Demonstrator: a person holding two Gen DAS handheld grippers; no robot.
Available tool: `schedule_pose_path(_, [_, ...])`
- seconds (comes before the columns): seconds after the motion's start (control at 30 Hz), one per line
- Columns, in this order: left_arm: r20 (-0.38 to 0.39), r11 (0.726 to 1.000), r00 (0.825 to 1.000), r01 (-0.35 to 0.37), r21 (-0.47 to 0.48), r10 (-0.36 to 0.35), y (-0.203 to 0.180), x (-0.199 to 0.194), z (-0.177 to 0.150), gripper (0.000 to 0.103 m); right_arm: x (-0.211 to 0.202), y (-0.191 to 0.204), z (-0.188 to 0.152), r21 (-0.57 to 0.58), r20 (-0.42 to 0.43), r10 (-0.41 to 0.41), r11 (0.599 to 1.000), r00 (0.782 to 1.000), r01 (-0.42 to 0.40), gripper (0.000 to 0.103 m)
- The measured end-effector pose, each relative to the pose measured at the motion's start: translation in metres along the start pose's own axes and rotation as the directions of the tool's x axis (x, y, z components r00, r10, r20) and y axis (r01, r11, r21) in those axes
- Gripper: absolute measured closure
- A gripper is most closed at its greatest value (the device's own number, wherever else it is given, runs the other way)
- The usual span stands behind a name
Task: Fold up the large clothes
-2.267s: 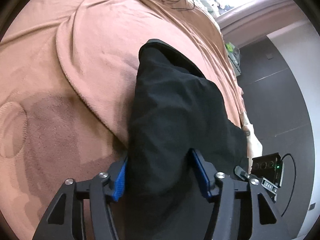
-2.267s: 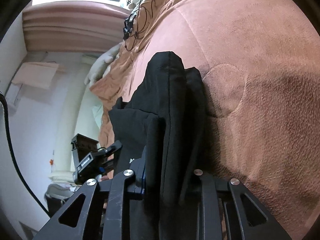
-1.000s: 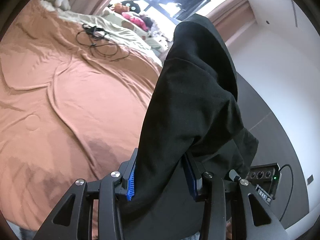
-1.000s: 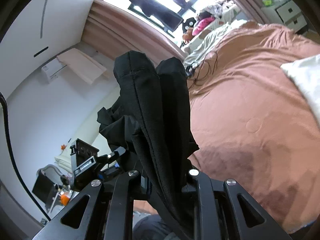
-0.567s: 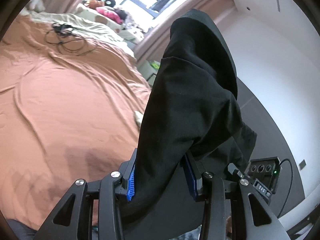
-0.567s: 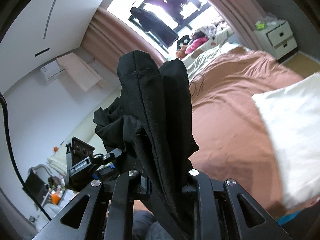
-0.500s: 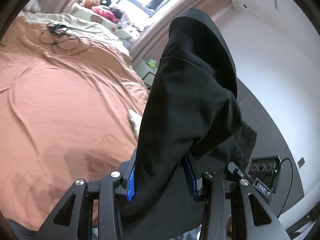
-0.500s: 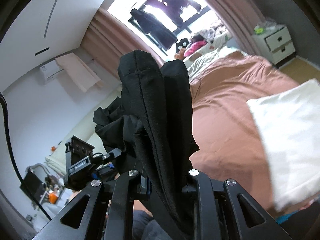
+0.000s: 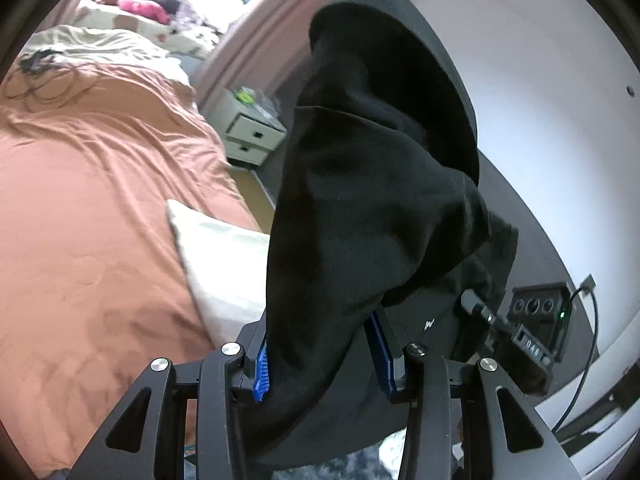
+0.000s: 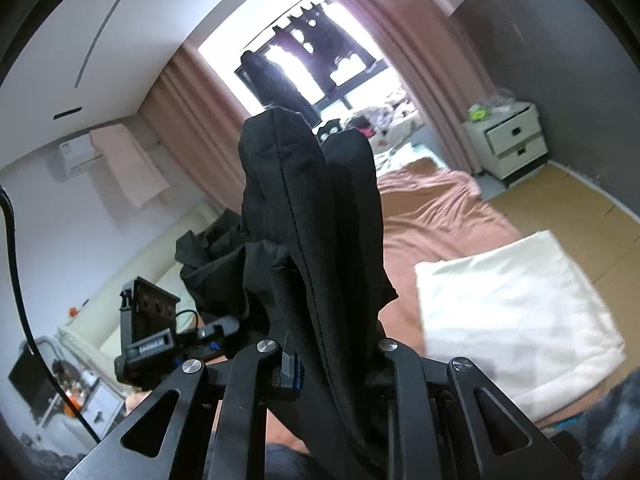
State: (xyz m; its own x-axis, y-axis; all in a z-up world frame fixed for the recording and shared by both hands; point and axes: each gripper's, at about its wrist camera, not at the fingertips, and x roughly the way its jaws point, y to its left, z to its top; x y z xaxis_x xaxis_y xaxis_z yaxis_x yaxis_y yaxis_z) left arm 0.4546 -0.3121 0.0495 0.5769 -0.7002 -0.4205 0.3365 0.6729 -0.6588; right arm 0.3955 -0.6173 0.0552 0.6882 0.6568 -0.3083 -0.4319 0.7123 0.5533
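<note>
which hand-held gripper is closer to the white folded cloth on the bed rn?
Right, as far as these views show. The right hand-held gripper has the white folded cloth just off its outer side; the left hand-held gripper sits further over, with the black garment partly covering it.

Bedroom interior. Bed [image 9: 92, 200] covered with a rust-brown sheet; white pillow [image 10: 516, 312] lying at its near edge. White two-drawer nightstand [image 10: 510, 140] against a dark grey wall [image 10: 560, 52]. Pink curtains [image 10: 424, 52] flank a bright window [image 10: 312, 60] with dark garments hanging. Floor [image 10: 568, 208] tan. Ceiling white.
</note>
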Motion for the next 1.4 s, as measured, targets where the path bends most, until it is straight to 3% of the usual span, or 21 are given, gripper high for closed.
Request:
schedule_pose_path(0.37, [-0.096,0.999,0.995,0.035,-0.029,-0.038,0.016,0.067,0.019,0.060,0.014,-0.043,0.020,0.033,-0.025,-0.090,0.995,0.996,0.090,0.085])
schedule_pose_path(0.7, [-0.193,0.997,0.981,0.008,-0.082,-0.024,0.065,0.150,0.037,0.060,0.090,-0.131,0.043,0.152,-0.119,-0.158,0.973,0.980,0.175,0.085])
schedule_pose_path(0.87, [-0.232,0.996,0.973,-0.039,-0.079,0.020,0.087,0.183,0.040,0.060,0.132,-0.166,0.048,0.152,-0.186,-0.233,0.953,0.954,0.263,0.085])
schedule_pose_path(0.9, [-0.240,0.995,0.970,-0.047,-0.085,0.025,0.094,0.191,0.039,0.060,0.143,-0.175,0.045,0.144,-0.206,-0.270,0.942,0.941,0.302,0.083])
schedule_pose_path(0.93, [-0.252,0.994,0.967,-0.059,-0.088,0.035,0.101,0.201,0.039,0.059,0.148,-0.183,0.042,0.150,-0.218,-0.313,0.925,0.924,0.349,0.073])
schedule_pose_path(0.97, [-0.269,0.993,0.962,-0.077,-0.086,0.051,0.107,0.210,0.037,0.057,0.153,-0.194,0.038,0.168,-0.236,-0.357,0.901,0.904,0.400,0.053])
schedule_pose_path(1.0, [-0.296,0.991,0.952,-0.106,-0.081,0.077,0.115,0.221,0.032,0.049,0.158,-0.209,0.030,0.209,-0.275,-0.412,0.856,0.869,0.472,0.045])
schedule_pose_path(1.03, [-0.319,0.988,0.942,-0.135,-0.079,0.103,0.123,0.229,0.028,0.044,0.158,-0.218,0.023,0.235,-0.298,-0.436,0.828,0.849,0.508,0.035])
schedule_pose_path(1.13, [-0.366,0.976,0.919,-0.191,-0.100,0.143,0.143,0.237,0.012,0.044,0.142,-0.228,0.002,0.232,-0.311,-0.514,0.774,0.799,0.589,0.034])
schedule_pose_path(1.23, [-0.365,0.976,0.920,-0.193,-0.096,0.146,0.148,0.227,0.000,0.041,0.107,-0.218,-0.016,0.237,-0.264,-0.542,0.765,0.798,0.599,0.034])
schedule_pose_path(1.33, [-0.356,0.978,0.920,-0.198,-0.062,0.164,0.144,0.215,-0.012,0.041,0.062,-0.205,-0.039,0.300,-0.187,-0.536,0.767,0.823,0.568,0.023])
schedule_pose_path(1.4, [-0.351,0.982,0.925,-0.180,-0.062,0.148,0.138,0.204,-0.022,0.041,0.038,-0.195,-0.060,0.315,-0.172,-0.550,0.755,0.817,0.575,0.022])
